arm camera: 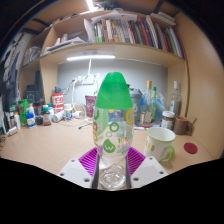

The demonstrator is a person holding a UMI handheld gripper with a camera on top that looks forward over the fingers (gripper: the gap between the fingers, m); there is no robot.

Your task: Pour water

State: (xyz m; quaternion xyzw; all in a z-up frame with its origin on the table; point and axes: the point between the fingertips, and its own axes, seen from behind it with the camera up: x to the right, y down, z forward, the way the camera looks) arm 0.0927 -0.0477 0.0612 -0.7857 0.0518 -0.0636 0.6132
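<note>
A clear plastic bottle [113, 125] with a green cap and a green and white label stands upright between my gripper's fingers. My gripper [112, 168] is shut on the bottle near its base, with the purple pads [92, 160] pressed to both sides of it. The bottle is held above the wooden desk [45, 145]. A white mug [162, 144] with a green pattern stands on the desk just ahead and to the right of the bottle.
A red coaster [191, 148] lies right of the mug. Small bottles and jars [40, 112] crowd the back of the desk at left. More bottles [152, 103] stand at back right. A shelf of books [130, 32] hangs above.
</note>
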